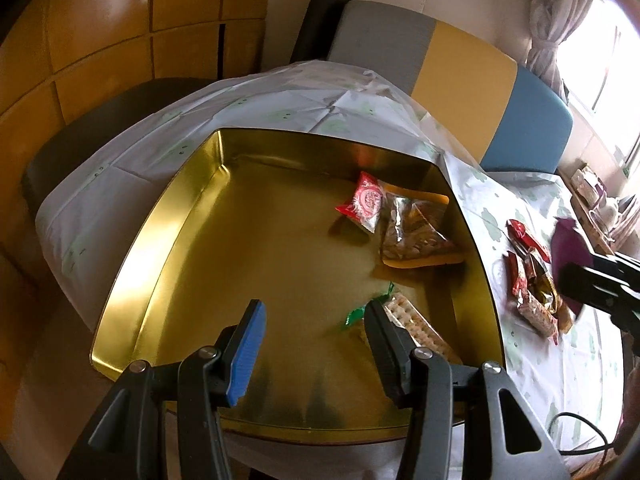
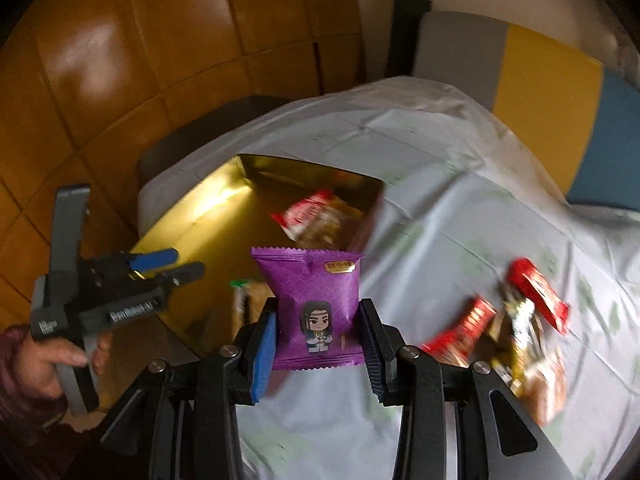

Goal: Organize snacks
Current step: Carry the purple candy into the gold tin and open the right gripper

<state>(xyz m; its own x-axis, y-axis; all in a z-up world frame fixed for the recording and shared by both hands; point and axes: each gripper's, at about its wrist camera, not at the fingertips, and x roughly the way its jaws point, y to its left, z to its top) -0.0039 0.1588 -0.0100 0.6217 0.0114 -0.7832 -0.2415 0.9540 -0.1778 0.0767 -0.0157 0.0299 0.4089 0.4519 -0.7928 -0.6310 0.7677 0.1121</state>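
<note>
Right gripper [image 2: 316, 354] clamped on purple packet [image 2: 310, 308] above worktop [image 2: 440, 240], gold tin [image 1: 132, 280] at 11 o'clock holding three snacks [image 1: 416, 232], left gripper [image 1: 316, 340] apart over tin, loose packets [image 2: 516, 328] at 3 o'clock

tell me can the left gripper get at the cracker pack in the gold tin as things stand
Probably yes. The left gripper hangs open and empty over the gold tin, and the cracker pack lies just past its right finger with nothing lying on it.

Glossy gold metal tin [image 1: 132, 280], crinkly purple foil packet [image 2: 312, 304]
</note>
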